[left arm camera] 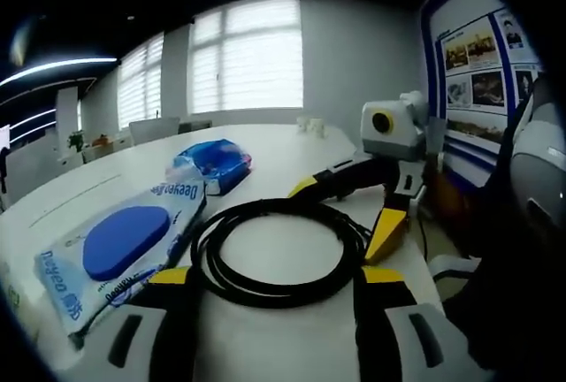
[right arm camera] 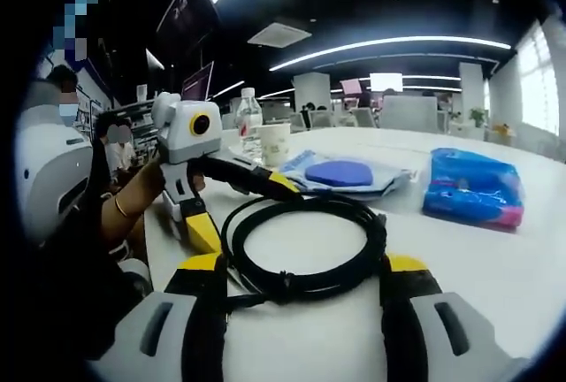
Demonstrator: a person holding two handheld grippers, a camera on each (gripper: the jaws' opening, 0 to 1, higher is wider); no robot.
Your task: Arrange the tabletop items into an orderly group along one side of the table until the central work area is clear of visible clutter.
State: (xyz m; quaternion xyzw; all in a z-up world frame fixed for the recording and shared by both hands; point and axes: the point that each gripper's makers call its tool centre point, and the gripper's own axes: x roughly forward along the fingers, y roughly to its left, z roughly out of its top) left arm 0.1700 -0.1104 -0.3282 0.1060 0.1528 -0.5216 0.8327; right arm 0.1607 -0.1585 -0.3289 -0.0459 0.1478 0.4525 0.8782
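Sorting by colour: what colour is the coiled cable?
Black; the coiled cable shows best in the right gripper view.

**Yellow-tipped tongs, white housings**

Both tongs are showing black jaws with yellow tips rising from white slotted housings: the left tongs [left arm camera: 274, 278] and the right tongs [right arm camera: 303, 264]. Behind the left tongs, a hand [right arm camera: 164, 179] is wearing a thin bracelet [right arm camera: 118, 208].

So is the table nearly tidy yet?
Not yet. Both tongs, left and right, are open around the coiled black cable, neither gripping it. The wipes pack and blue tissue packet lie beside each other but apart, and a bottle and cup stand farther off.
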